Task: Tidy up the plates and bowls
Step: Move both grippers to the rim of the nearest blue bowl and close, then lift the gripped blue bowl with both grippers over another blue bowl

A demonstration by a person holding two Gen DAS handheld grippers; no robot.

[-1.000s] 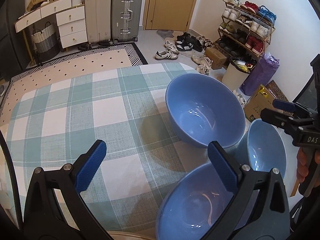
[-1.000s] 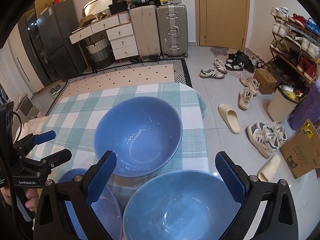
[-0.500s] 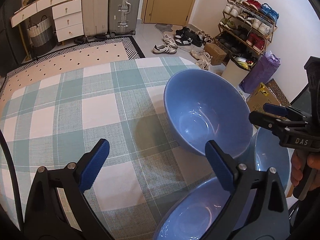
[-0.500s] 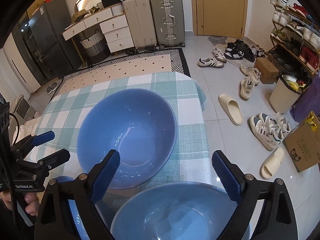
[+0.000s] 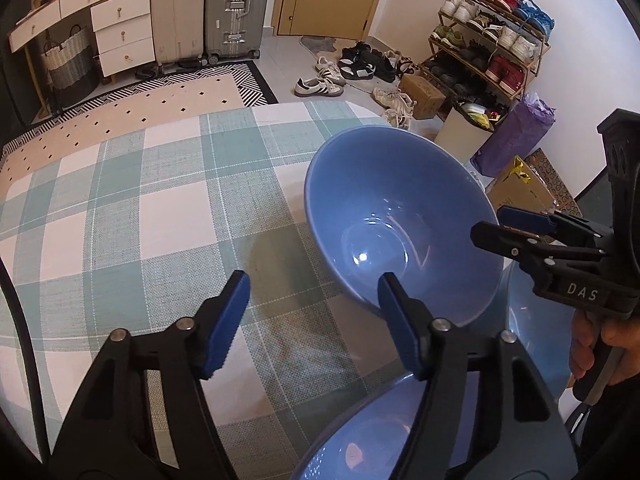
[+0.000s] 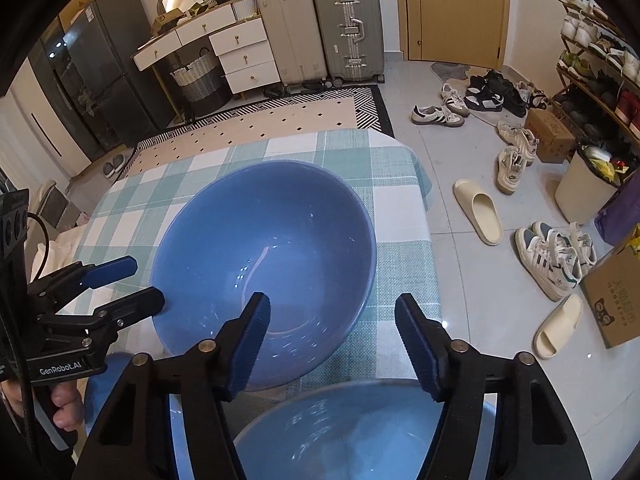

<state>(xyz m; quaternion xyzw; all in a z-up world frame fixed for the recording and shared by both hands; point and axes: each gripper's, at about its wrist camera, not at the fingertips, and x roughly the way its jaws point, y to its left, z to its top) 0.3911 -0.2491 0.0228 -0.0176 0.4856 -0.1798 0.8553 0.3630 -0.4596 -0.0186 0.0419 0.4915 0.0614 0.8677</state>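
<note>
Checked tablecloth (image 6: 404,216) bears three empty blue bowls (image 6: 264,256).

Both grippers lower, nearer large blue bowl (image 6: 264,264); left gripper (image 5: 312,320) and right gripper (image 6: 332,340) jaws narrower than before, closing, gripping nothing.

"DAS", "GenRobot.AI" on each hand-held gripper (image 5: 576,292)

I see glossy, smooth blue bowls (image 6: 264,264) on a woven checked tablecloth (image 5: 120,208), beside ribbed metal suitcases (image 6: 348,28).
</note>
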